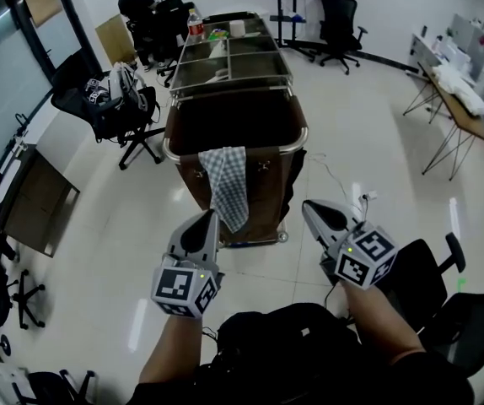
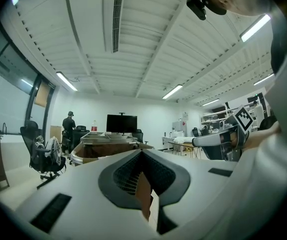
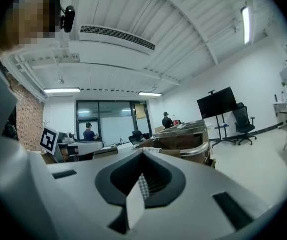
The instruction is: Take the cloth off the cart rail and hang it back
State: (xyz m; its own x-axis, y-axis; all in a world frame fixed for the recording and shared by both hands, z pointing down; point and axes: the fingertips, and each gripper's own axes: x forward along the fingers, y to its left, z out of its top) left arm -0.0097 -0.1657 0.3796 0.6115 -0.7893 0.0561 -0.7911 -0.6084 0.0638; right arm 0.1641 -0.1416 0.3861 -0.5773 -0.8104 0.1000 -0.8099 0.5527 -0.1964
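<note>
Both pairs of jaws clenched, tips together, nothing gripped. My left gripper and right gripper are held side by side, short of the cart and apart from it.

Head view only: the cloth is draped over the cart's near rail, about mid-rail, hanging down the brown front panel. Grey-and-white check, loosely folded, lower end narrowing to a point. A bottle stands at the cart's far left corner; red label, print too small to read.

Left gripper view: left gripper closed, cart top seen edge-on beyond it, and my right gripper off to the side. The cloth is not visible here.

Right gripper view: right gripper closed; a sliver of checked pattern shows through the slit below the tips. A pale fold lies on the cart rail.

Marker cubes carry black-and-white square patterns, no words.
</note>
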